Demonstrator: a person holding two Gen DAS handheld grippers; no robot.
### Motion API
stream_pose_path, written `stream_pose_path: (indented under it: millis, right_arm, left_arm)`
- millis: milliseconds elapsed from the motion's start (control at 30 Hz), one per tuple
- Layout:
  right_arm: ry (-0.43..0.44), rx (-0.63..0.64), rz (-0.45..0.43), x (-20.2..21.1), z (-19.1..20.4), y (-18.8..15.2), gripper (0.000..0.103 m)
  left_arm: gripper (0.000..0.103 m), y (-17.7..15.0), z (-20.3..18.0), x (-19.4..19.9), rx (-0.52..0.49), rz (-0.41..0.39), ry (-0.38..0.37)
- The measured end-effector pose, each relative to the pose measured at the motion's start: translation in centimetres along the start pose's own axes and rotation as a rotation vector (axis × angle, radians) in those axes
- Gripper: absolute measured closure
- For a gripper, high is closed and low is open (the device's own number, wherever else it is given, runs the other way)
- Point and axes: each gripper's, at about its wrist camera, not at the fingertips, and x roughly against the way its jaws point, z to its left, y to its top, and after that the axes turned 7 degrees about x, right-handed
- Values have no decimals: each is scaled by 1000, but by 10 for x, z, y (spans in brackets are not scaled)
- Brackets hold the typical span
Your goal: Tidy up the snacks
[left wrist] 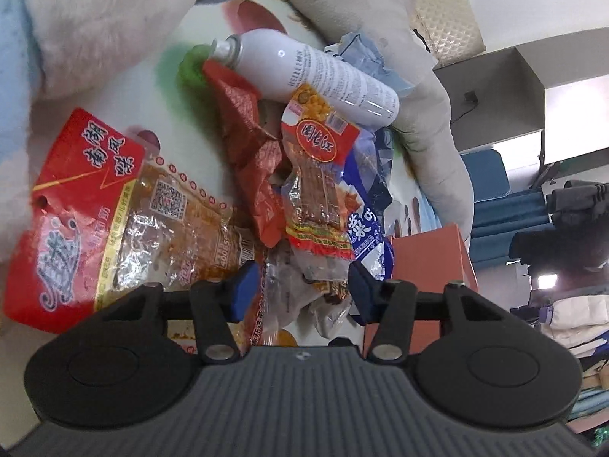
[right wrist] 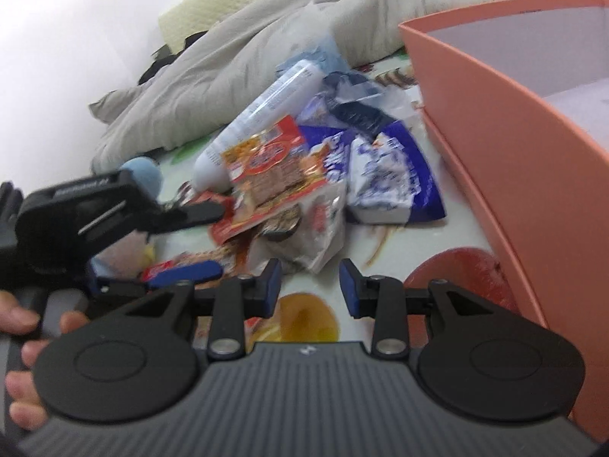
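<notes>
Snack pile: a heap of snack bags [left wrist: 304, 198] lies on the printed sheet [left wrist: 182, 87], just beside the orange box [right wrist: 506, 160].
Left gripper [left wrist: 300, 285]: its jaws are partly open around a clear crinkly packet [left wrist: 304, 285]; I cannot tell if the pads press on it.
Right gripper [right wrist: 309, 285]: partly open, holding nothing, near the pile.
Big red bag [left wrist: 114, 221]: soft, crinkly and shiny, so it may slip; pinch a flat edge.
Blue and white bag [right wrist: 388, 179]: puffy and light; grab a corner seam.
White spray can [left wrist: 316, 72]: hard, round and smooth, so it could roll; it leans on the pile.
</notes>
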Motion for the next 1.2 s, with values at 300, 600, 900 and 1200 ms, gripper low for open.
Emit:
stream_pose_path:
  millis: [300, 600, 900, 1200]
  right_arm:
    - [37, -144, 17, -18, -10, 4, 66]
    - [48, -213, 48, -21, -19, 3, 89]
    - [-7, -169, 49, 14, -11, 1, 94]
    - [-38, -149, 47, 74, -5, -25, 96]
  left_arm:
    - [72, 4, 4, -18, 87, -1, -50]
    - [92, 3, 4, -30, 113, 25, -71]
    - [101, -13, -13, -6, 66, -2, -99]
    - [102, -53, -11, 54, 62, -38, -124]
